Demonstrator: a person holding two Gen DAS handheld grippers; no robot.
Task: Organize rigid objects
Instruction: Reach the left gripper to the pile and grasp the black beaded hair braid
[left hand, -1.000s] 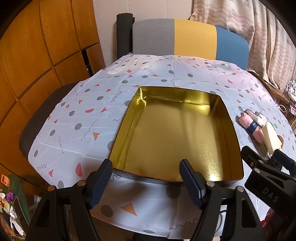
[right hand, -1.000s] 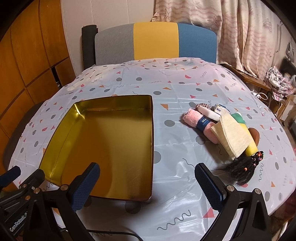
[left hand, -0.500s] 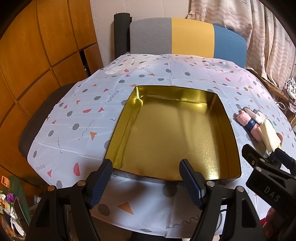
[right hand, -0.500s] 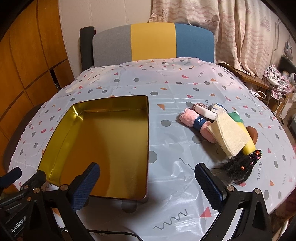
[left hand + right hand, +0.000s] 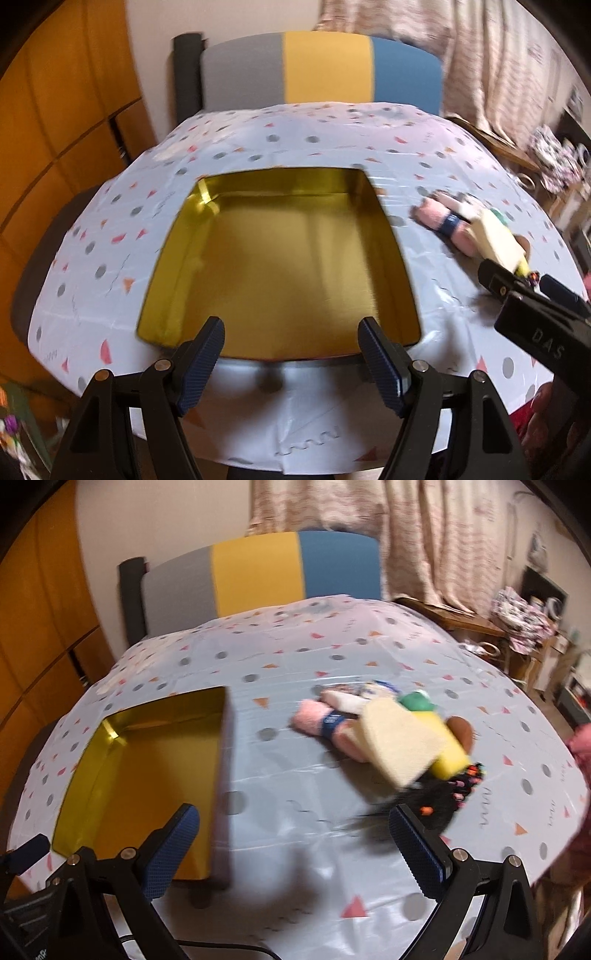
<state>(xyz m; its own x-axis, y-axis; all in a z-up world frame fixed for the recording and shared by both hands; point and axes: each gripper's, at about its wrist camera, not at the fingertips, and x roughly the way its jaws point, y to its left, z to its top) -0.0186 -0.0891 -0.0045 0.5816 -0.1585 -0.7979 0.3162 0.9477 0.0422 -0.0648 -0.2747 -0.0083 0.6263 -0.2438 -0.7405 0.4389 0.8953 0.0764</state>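
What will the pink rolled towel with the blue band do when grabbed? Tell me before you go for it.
The pink rolled towel looks soft, so it will probably squash under the fingers rather than slip. Its blue band should keep it rolled. The cream pad overlaps its far end, so lifting may drag that along.

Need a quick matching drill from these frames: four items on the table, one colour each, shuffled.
Things:
1. tin
2. rolled towel
3. sponge pad
4. hair piece

Colours:
A. black
B. gold
C. cream
D. pink

Pairs: 1-B, 2-D, 3-C, 4-A
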